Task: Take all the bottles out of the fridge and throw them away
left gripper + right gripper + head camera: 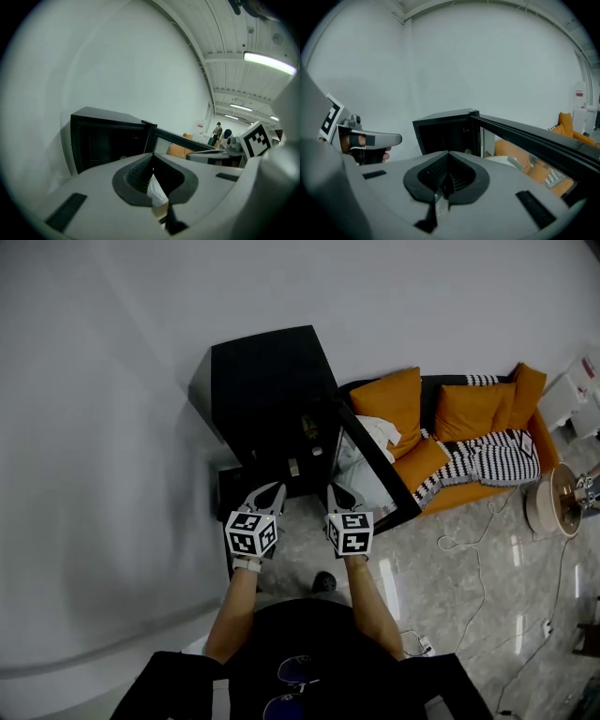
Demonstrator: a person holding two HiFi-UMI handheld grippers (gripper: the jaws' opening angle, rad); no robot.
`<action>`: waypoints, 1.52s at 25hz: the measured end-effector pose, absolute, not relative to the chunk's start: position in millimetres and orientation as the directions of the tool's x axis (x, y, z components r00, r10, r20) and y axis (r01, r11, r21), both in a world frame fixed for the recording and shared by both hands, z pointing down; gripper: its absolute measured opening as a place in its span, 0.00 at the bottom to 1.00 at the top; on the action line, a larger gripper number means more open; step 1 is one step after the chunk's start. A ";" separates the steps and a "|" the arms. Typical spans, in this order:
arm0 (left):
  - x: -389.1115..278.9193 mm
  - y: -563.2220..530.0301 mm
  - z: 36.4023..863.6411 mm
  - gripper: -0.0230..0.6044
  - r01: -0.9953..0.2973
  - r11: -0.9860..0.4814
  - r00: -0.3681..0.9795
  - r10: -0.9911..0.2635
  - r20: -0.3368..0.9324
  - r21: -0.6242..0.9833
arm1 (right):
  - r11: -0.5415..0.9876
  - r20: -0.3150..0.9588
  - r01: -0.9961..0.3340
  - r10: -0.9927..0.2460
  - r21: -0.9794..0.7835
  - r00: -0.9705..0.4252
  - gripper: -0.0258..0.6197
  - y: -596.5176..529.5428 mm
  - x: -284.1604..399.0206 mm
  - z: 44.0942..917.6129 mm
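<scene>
1. A room with a plain white wall [94, 381] and a glossy pale stone floor [469, 587]. An orange sofa [469, 413] with cushions and a striped throw stands at the right, and loose cables trail across the floor near it.
2. Seen from above, a person holds one tool in each hand, side by side but apart, both aimed at a small black fridge [272, 371].
3. The left tool [274, 487] has its jaws pressed together and grips nothing. The right tool [333, 488] is likewise pinched closed and empty.
4. The fridge stands near the tool tips, against the wall. Its glass door [370, 470] is swung open to the right, towards the sofa.
5. A few small items [307, 426] sit on the dark shelves inside. They are probably the bottles, but they are too small to count or identify.
6. The task looks barely begun. The door is open, but nothing has been lifted out, so every bottle remains to be removed and thrown away. No bin is in view.
</scene>
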State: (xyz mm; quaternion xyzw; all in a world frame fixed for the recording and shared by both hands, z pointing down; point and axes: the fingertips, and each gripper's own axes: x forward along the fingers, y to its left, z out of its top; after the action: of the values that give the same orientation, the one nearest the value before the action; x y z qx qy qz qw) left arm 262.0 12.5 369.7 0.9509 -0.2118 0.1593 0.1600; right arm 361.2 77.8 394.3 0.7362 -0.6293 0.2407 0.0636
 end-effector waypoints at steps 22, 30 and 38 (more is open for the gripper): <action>193.4 -82.3 419.3 0.04 -0.394 -0.885 0.862 -0.261 0.434 0.250 | -0.269 0.554 -0.958 -0.815 -0.101 0.171 0.05 -31.1 337.1 481.8; 243.9 -109.6 460.1 0.04 -0.295 -0.920 0.892 -0.169 0.420 0.257 | -0.333 0.532 -0.942 -0.805 -0.037 0.263 0.06 -73.0 383.0 539.5; 268.0 -134.4 520.5 0.04 -0.227 -0.942 0.906 -0.111 0.408 0.247 | -0.406 0.513 -0.914 -0.781 0.019 0.357 0.26 -112.0 404.2 623.0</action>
State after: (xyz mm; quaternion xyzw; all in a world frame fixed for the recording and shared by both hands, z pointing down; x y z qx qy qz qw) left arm 268.0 -134.4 520.5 0.9653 -0.0875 0.1983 0.1458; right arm 404.2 -112.0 623.0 0.8094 -0.5234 0.2184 0.1527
